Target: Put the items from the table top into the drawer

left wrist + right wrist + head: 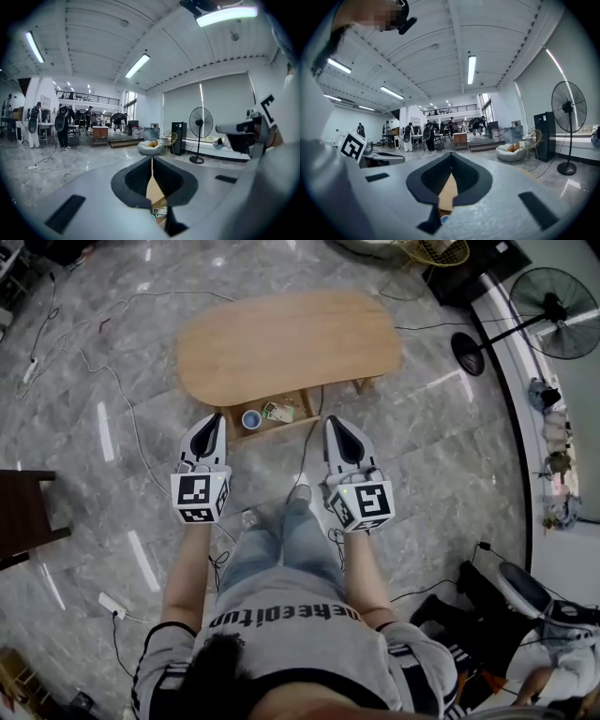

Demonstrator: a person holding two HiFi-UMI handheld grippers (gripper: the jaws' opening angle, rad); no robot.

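Cup [251, 419] and packet [278, 412] are lying in the drawer [305, 401]. Left gripper [214, 420] and right gripper [335, 421] are hovering closed and empty, work seemingly done.

The left hand-held gripper [216, 420] and right hand-held gripper [332, 423] point toward 12 o'clock, at the table's [281, 343] open drawer [302, 409].

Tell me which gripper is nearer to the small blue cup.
Left. In the head view the left gripper is just left of the cup; the right gripper sits farther to its right.
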